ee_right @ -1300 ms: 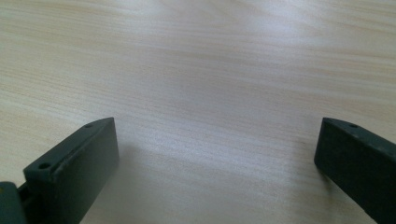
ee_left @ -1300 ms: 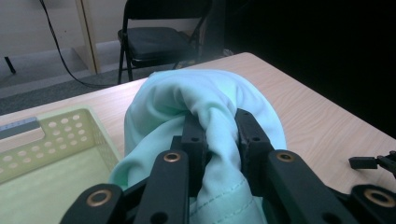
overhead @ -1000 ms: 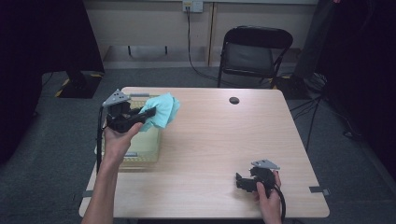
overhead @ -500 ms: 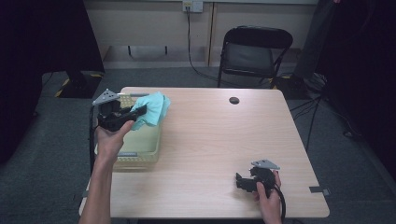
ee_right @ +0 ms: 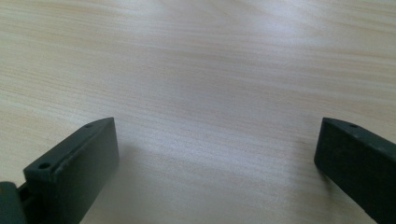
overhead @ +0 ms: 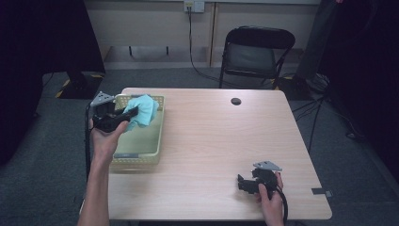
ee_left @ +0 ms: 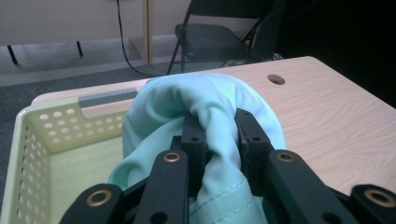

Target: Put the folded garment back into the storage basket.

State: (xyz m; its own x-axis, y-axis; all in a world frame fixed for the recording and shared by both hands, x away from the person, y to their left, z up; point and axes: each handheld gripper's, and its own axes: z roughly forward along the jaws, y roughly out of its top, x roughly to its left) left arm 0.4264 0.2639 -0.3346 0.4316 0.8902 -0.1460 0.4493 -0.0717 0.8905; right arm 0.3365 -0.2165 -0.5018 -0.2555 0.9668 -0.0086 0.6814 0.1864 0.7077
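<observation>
In the high view the left gripper (overhead: pixel 132 112) was held up over the far end of a pale yellow basket (overhead: pixel 141 157) that stood at the left side of the wooden surface (overhead: pixel 211 141); its jaws were closed on a bunched light-blue cloth (overhead: pixel 143 109), which hung above the basket's far end and not down on its floor; the person's left hand (overhead: pixel 104 140) gripped the tool from below, with the forearm coming up from the bottom edge; the right gripper (overhead: pixel 241 182) rested low on the surface near its right front corner, held by the right hand (overhead: pixel 269 197), well apart from the basket; a small dark round hole (overhead: pixel 235 101) lay in the surface towards its far edge, and a black folding chair (overhead: pixel 256 52) stood on the floor behind.

In the left gripper view the two black jaws were pressed in on a fold of the cloth (ee_left: pixel 205 116), which bulged up and over their tips; the perforated wall of the basket (ee_left: pixel 51 123) lay below and to the left, the surface (ee_left: pixel 336 116) stretched to the right, and the chair (ee_left: pixel 210 35) stood beyond.

In the right gripper view the jaws stood wide apart at the two lower corners with nothing between them; bare wood grain of the surface (ee_right: pixel 210 93) lay just under them.
</observation>
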